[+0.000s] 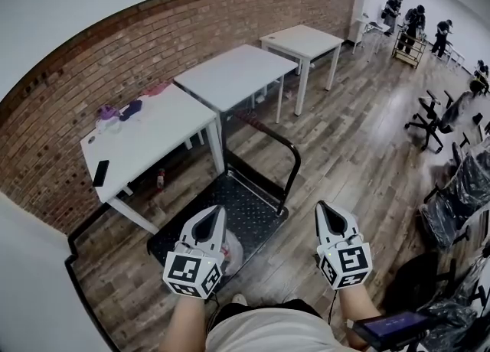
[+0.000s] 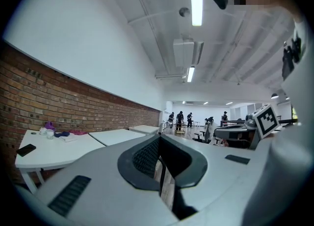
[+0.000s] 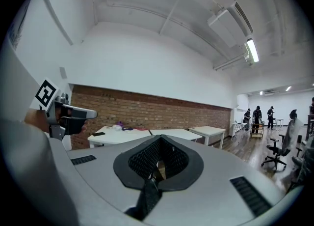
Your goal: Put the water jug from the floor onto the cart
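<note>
In the head view a black platform cart point(image 1: 253, 203) with a black push handle point(image 1: 285, 144) stands on the wooden floor just ahead of me. A pale, pinkish translucent jug point(image 1: 231, 254) shows on the cart's near end, mostly hidden under my left gripper point(image 1: 210, 213). That gripper is held level above the cart's near edge, jaws together and empty. My right gripper point(image 1: 321, 206) hovers over bare floor to the right of the cart, shut on nothing. Each gripper view looks out level across the room past closed jaws, the left gripper point(image 2: 159, 139) and the right gripper point(image 3: 159, 139).
Three white tables point(image 1: 153, 125) point(image 1: 233, 71) point(image 1: 302, 39) line the brick wall behind the cart, the nearest with a phone point(image 1: 100, 172) and small items. Office chairs point(image 1: 436, 121) and covered furniture stand at the right. People point(image 1: 413, 25) are far back.
</note>
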Demonstrator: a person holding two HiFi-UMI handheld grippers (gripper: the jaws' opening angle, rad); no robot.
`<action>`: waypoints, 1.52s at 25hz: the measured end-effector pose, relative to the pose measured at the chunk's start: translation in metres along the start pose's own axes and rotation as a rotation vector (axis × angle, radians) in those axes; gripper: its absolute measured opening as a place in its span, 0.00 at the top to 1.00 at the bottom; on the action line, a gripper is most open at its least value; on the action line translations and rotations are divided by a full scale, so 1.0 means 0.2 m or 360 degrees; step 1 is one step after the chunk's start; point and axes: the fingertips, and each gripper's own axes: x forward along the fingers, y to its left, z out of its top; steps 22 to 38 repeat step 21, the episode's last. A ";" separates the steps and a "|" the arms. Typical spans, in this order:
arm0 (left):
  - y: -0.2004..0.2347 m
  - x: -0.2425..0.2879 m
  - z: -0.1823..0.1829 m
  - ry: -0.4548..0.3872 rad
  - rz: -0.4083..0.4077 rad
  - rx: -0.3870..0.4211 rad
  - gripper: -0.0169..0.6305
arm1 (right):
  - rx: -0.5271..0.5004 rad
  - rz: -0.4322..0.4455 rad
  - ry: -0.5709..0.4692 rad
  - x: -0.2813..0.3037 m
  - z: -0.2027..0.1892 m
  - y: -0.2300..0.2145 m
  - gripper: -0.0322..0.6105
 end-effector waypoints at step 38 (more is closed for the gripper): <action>-0.08 0.03 -0.08 0.0023 -0.0011 -0.0012 0.98 | -0.0015 0.0018 0.0044 -0.02 -0.05 -0.05 0.95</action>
